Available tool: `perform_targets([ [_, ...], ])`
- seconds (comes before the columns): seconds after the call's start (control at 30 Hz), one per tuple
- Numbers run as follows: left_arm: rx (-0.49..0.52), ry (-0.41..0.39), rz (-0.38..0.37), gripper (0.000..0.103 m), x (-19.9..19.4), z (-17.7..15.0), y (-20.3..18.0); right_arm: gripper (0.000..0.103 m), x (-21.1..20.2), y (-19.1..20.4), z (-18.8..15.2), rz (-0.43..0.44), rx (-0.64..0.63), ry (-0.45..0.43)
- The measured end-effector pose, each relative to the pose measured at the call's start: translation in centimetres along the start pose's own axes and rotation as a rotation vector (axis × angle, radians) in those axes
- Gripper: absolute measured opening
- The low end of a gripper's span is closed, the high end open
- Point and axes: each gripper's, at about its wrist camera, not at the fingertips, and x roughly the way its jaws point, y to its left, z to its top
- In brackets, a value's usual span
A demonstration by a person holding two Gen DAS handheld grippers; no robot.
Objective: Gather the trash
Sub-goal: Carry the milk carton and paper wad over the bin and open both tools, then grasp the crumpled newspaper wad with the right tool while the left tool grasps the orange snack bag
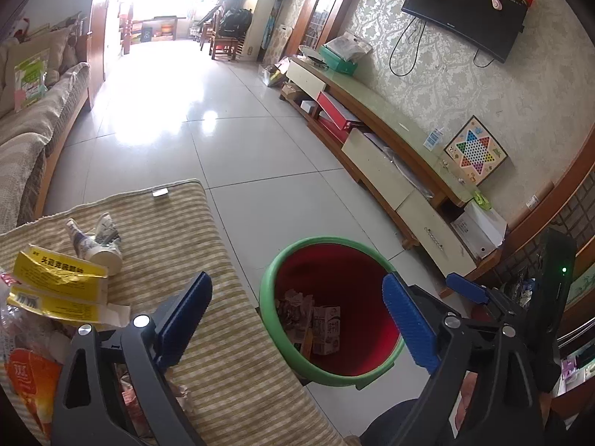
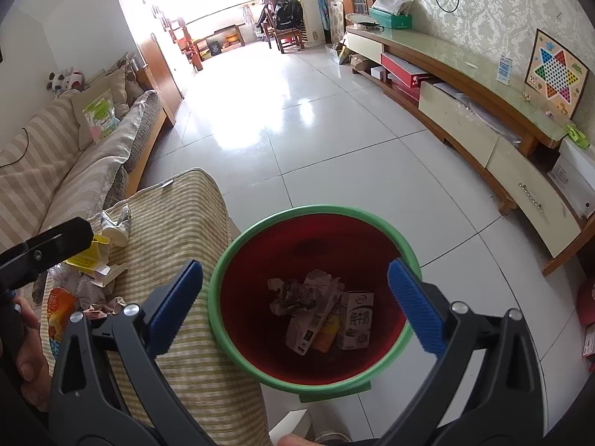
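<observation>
I am holding my right hand-held gripper (image 2: pixel 295 306) over the green-rimmed bin (image 2: pixel 223 260), its blue jaws standing wide apart with nothing between them. Down in the bin's red inside are lying a crumpled paper wad (image 2: pixel 288 295), a milk carton (image 2: pixel 355 319) and a flattened box (image 2: pixel 308 325). My left hand-held gripper (image 1: pixel 297 325) is hanging at the edge of the bench (image 1: pixel 230 334), beside the same bin (image 1: pixel 266 297), jaws also spread wide and empty. The bench is wearing a striped cloth, and on it trash is waiting: a torn yellow box (image 1: pixel 59 286), a crushed paper cup (image 1: pixel 98 243), an orange wrapper (image 1: pixel 31 390) and some clear crinkled plastic near the left edge. My left hand (image 2: pixel 28 338) is showing in the right wrist view, wrapped round its handle. The bin is standing on the tiled floor (image 1: pixel 260 156), just beside the bench.
</observation>
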Motion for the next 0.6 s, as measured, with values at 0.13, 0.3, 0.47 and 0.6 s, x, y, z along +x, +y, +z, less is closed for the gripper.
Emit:
perform_targets([
  [0.13,-0.013,-0.036,0.019,0.091,-3.2,-0.2,1.6,0.098,-1.1,2.2,-0.1,0.003,-0.023,-0.005],
  [0.3,-0.022,-0.053,0.059,0.095,-7.0,-0.8,3.6,0.098,-2.5,5.5,-0.6,-0.010,-0.053,-0.011],
  [0.47,-0.045,-0.067,0.114,0.095,-10.8,-2.6,6.4,0.098,-3.3,9.3,-1.7,-0.005,-0.088,-0.005],
  [0.6,-0.102,-0.056,0.158,0.095,-13.2,-5.0,9.9,0.098,-3.8,12.3,-2.5,0.031,-0.115,-0.004],
])
